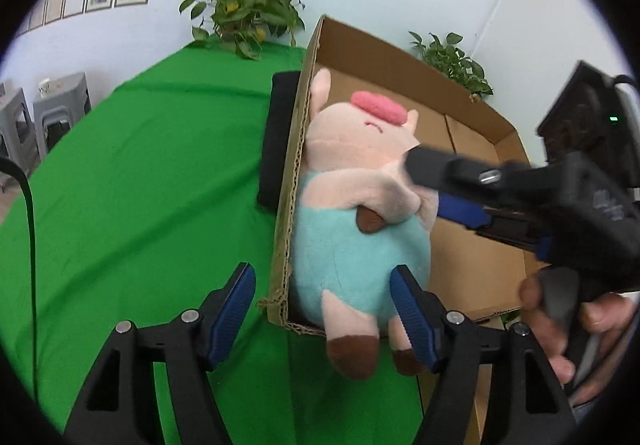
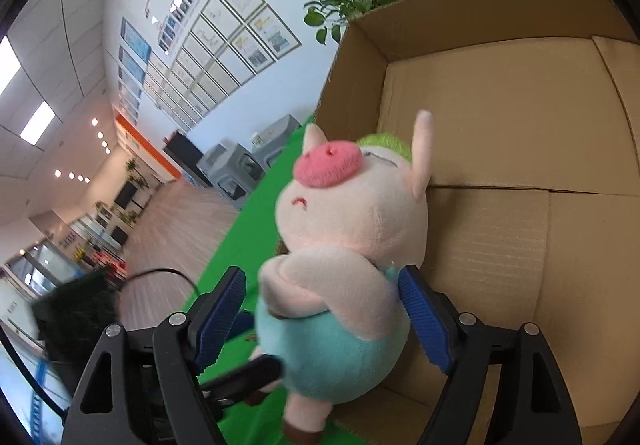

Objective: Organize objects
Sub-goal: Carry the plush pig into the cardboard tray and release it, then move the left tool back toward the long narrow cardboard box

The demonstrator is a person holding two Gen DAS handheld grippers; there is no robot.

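Pink plush pig in a teal outfit (image 1: pixel 360 205) sits at the near-left corner of the open brown cardboard box (image 1: pixel 472 245), leaning on the left wall, its brown-tipped legs hanging over the near rim onto the green-covered counter (image 1: pixel 140 185). Left hand-held gripper (image 1: pixel 324 309): blue pads apart, left pad outside the box wall, right pad at the pig's lower body, no clamp. Right hand-held gripper (image 2: pixel 324 309): jaws spread either side of the pig's arms and torso, not squeezing. A black pad (image 1: pixel 278 133) lies against the box's outer left wall.
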